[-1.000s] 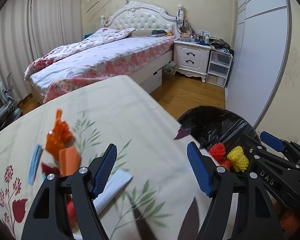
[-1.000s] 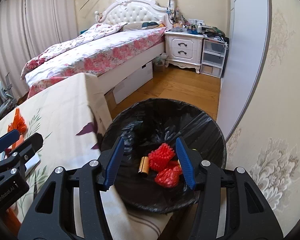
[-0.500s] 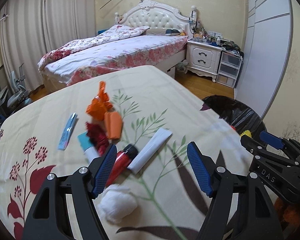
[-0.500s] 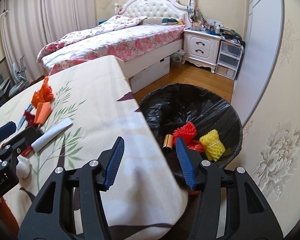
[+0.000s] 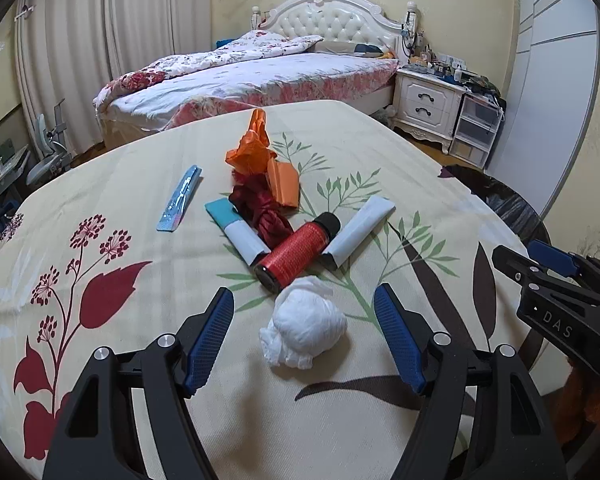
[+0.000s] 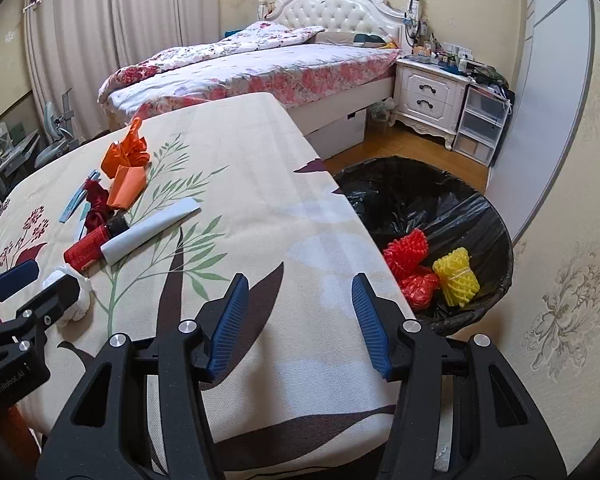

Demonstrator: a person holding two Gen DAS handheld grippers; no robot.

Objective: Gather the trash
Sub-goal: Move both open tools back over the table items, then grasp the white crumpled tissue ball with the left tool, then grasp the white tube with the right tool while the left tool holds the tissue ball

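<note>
A white crumpled wad (image 5: 304,328) lies on the floral tablecloth (image 5: 148,184) between the fingers of my open, empty left gripper (image 5: 304,340). Behind it lie a red bottle (image 5: 296,252), two white tubes (image 5: 356,232), dark red cloth (image 5: 264,212), orange wrappers (image 5: 260,156) and a blue packet (image 5: 180,200). My right gripper (image 6: 300,320) is open and empty over the table's right edge. The black-lined trash bin (image 6: 440,216) stands right of the table, holding red foam nets (image 6: 408,248) and a yellow one (image 6: 456,276).
A bed (image 5: 260,76) with a floral cover stands behind the table. A white nightstand (image 5: 424,104) and plastic drawers (image 5: 476,124) are at the back right, by a wardrobe (image 6: 540,120). An office chair (image 5: 48,152) is at the far left.
Both grippers have pulled back from the bin toward the table's middle. The left one swung left, so the trash pile and white wad are now in front of it.
</note>
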